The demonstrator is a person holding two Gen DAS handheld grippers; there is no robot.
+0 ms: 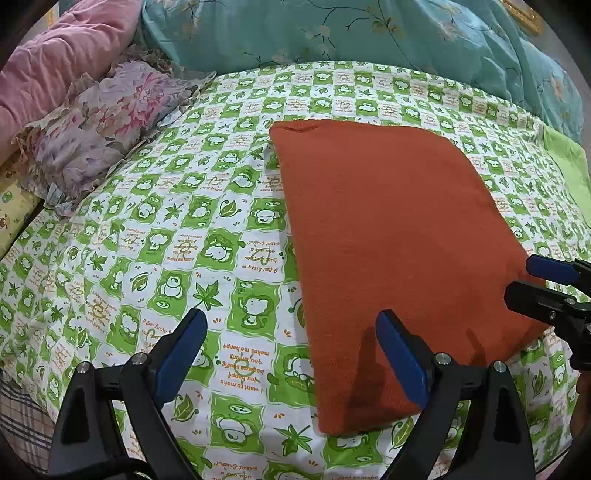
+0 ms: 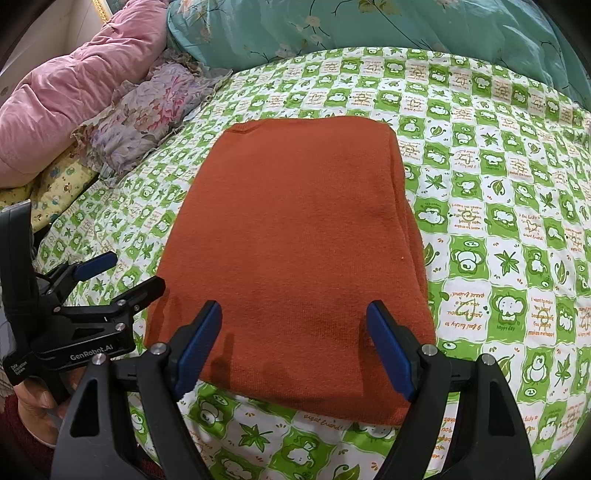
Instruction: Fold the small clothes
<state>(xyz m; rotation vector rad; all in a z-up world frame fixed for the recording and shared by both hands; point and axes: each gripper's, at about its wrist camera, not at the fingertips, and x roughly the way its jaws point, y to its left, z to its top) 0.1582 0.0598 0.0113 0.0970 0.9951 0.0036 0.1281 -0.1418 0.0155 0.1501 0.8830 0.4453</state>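
A rust-orange knit garment (image 1: 391,236) (image 2: 295,243) lies folded into a flat rectangle on the green-and-white cartoon bedsheet (image 1: 177,236) (image 2: 498,229). My left gripper (image 1: 291,325) is open above the garment's near left edge, one blue pad over the sheet, the other over the cloth, holding nothing. My right gripper (image 2: 293,315) is open above the garment's near edge, empty. In the left wrist view the right gripper (image 1: 532,284) shows at the right edge by the garment's corner. In the right wrist view the left gripper (image 2: 125,273) shows at the left, open, held by a hand (image 2: 33,406).
A teal floral quilt (image 1: 332,29) (image 2: 369,26) is bunched along the far side. A pink quilt (image 1: 55,62) (image 2: 74,85) and a floral ruffled pillow (image 1: 99,125) (image 2: 147,110) lie at the far left. A light green cloth (image 1: 570,173) lies at the right.
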